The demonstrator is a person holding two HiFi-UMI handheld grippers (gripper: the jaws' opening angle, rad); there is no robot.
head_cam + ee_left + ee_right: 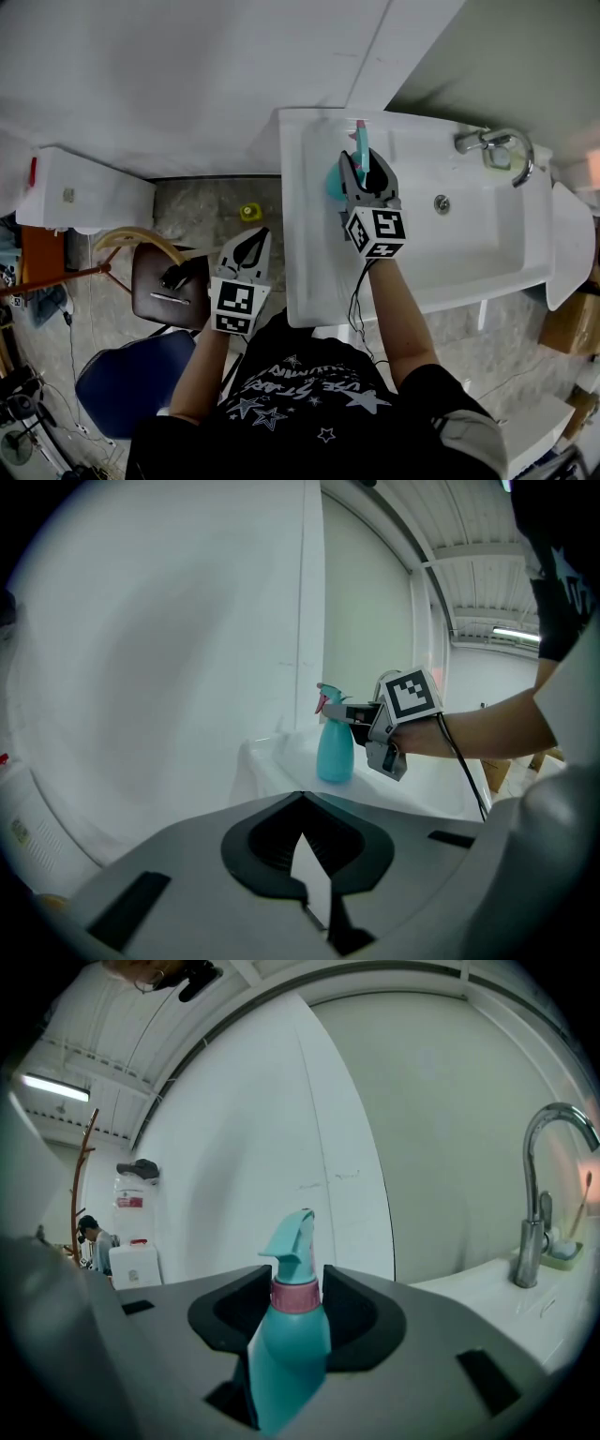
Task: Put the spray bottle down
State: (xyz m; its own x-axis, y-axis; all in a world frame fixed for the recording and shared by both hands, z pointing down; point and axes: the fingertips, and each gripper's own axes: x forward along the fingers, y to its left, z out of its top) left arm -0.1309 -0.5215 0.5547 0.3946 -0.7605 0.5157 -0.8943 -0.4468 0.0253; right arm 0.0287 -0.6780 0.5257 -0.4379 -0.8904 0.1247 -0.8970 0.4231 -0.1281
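- Fingers (351, 1320) of the right gripper (367, 174) are closing on the spray bottle (292, 1335), 1 pad pressing on each side just below its pink collar; nothing else is sitting between them
- Spray bottle is standing upright, its long axis running straight up and its nozzle pointing away towards the wall; the left gripper view is showing its base seemingly resting on the back left corner of the sink (300, 234), well apart from the faucet (497, 145)
- Left gripper (255, 234) is hanging over the floor to the left of the sink, its 2 jaws meeting at the tips and holding nothing; it is lying well apart from the bottle, so the right hand is the 1 doing the work
- Judging by this, the bottle is needing only a release; the jaws would be spreading sideways, then backing off level towards the person, so as not to be tipping the tall, narrow body
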